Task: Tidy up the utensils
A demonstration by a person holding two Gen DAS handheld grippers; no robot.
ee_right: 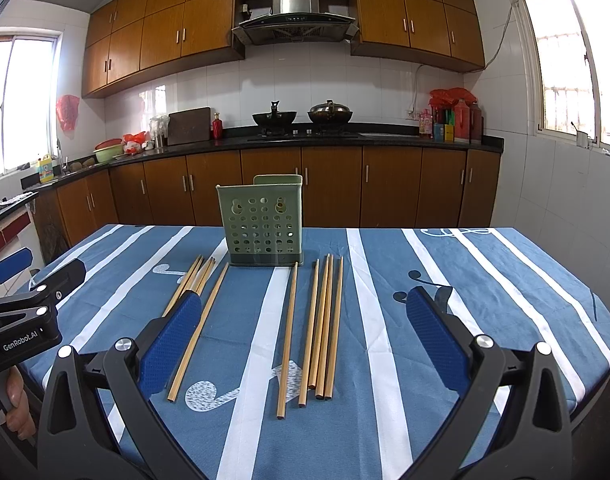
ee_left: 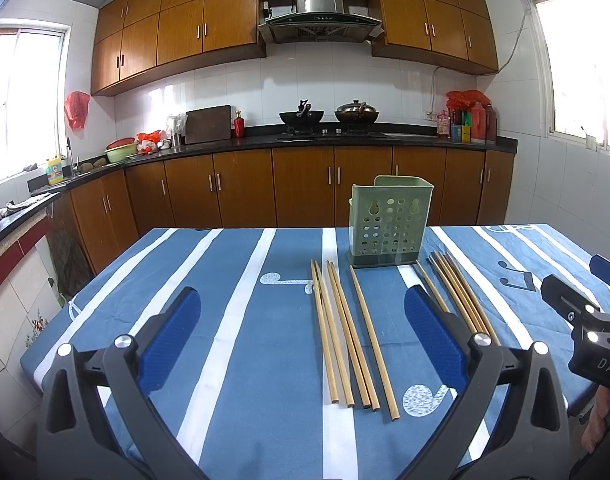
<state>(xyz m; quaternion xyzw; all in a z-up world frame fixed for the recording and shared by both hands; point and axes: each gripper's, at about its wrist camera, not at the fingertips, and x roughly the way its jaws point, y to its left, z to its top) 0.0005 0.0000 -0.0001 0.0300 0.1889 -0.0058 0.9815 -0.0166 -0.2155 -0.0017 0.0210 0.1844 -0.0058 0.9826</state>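
Ten chopsticks: two loose groups of five flat on the cloth, none in the holder yet.
Left group (ee_left: 345,332): ahead of the left gripper (ee_left: 301,340), between its fingers, running away from it.
Right group (ee_right: 317,328): ahead of the right gripper (ee_right: 301,340), one stick a little apart from the other four.
Holder (ee_left: 389,220): green, perforated, upright just beyond the sticks' far tips, between the groups.
Left gripper state: spread wide, holding nothing, above the cloth.
Right gripper state: spread wide too, empty.
Step, as I judge it: first pick not begun; take the lone stick first, pinch near mid-length so it stays level, then tip it upright over the holder's mouth.
Risk: sticks lying touching may come up together or roll.
Room: bare cloth (ee_right: 485,280) outboard of each tool; the near table edge sits just under both, and the grippers are close side by side.
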